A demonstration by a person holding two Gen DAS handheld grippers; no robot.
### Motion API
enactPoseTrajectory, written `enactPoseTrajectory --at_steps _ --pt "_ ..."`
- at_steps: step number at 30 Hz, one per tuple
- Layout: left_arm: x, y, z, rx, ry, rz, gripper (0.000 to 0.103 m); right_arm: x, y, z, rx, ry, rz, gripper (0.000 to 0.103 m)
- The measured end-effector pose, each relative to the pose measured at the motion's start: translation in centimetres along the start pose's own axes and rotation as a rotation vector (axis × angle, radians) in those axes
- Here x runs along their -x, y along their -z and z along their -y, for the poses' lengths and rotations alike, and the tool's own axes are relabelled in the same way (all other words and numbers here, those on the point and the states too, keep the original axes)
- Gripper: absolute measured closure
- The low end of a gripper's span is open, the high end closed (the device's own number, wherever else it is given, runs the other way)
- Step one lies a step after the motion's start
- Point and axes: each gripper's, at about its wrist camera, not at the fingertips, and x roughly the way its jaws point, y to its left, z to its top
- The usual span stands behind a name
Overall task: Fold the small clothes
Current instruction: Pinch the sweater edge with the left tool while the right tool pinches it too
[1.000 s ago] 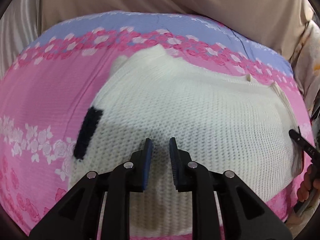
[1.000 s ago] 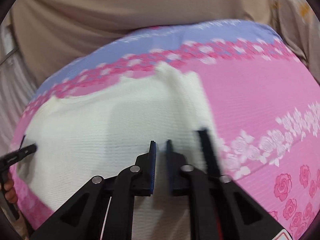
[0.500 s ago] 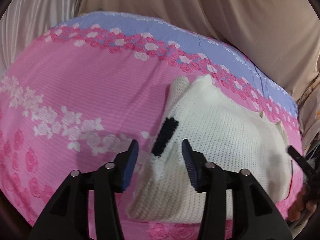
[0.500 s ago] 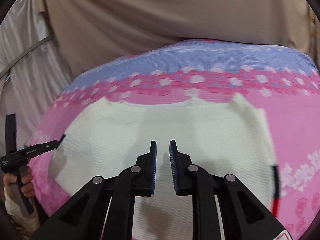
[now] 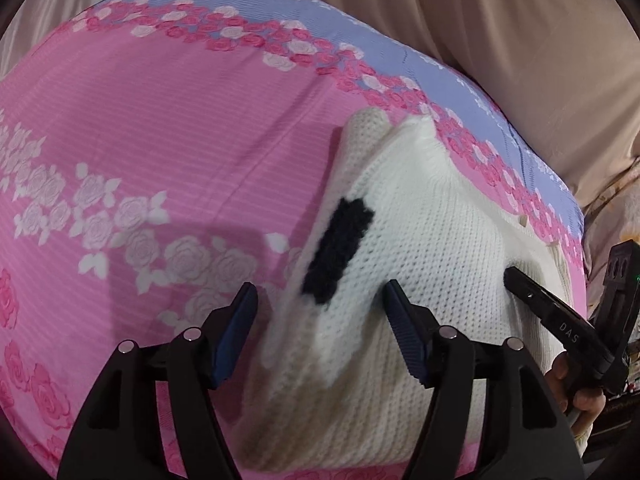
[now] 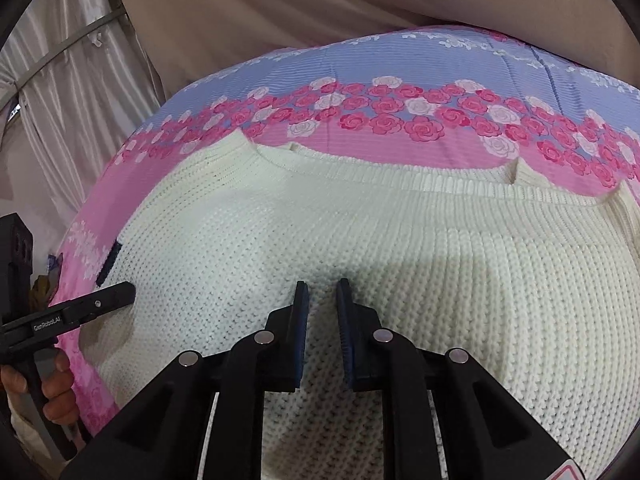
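Note:
A small white knitted sweater (image 5: 420, 240) with a black patch (image 5: 338, 250) lies flat on the pink flowered bedsheet (image 5: 140, 128). My left gripper (image 5: 322, 328) is open, its jaws astride the sweater's left edge just below the black patch. The sweater fills the right wrist view (image 6: 360, 248), neckline at the far side. My right gripper (image 6: 322, 308) hovers over the sweater's middle with jaws a narrow gap apart, holding nothing. The right gripper also shows at the right edge of the left wrist view (image 5: 516, 280); the left gripper shows at the left edge of the right wrist view (image 6: 120, 294).
The bedsheet (image 6: 400, 80) has a lilac band and a row of pink roses along its far side. Beige curtains (image 5: 500, 20) hang behind the bed. Pale drapes (image 6: 60, 80) hang at the left.
My left gripper opened wide and shifted left to the sweater's edge by the black patch. My right gripper moved left to over the sweater's middle and closer to it.

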Motion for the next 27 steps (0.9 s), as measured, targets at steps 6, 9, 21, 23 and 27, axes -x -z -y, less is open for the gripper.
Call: enactPoseTrajectory --at_steps 6,9,21,23,27 --pt "-0.7 -0.8 1.6 -0.015 0.018 -0.007 0.048 0.1 0.3 0.1 -0.009 -0.022 0.027 0.088" --pt "-0.2 -1.1 2.3 -0.036 0.025 0.005 0.071 0.1 0.4 0.2 -0.011 -0.033 0.038 0.088" --pt "4.8 -1.6 14.2 -0.306 0.198 0.115 0.083 6.4 2.2 4.1 -0.167 -0.064 0.151 0.069" --pt "4.4 -1.0 17.8 -0.385 0.240 0.109 0.083 8.6 3.2 6.2 -0.213 -0.030 0.186 0.068" --pt "2.2 1.5 24.0 -0.510 0.298 0.044 0.083 12.1 5.6 10.1 -0.304 0.035 0.234 0.066"
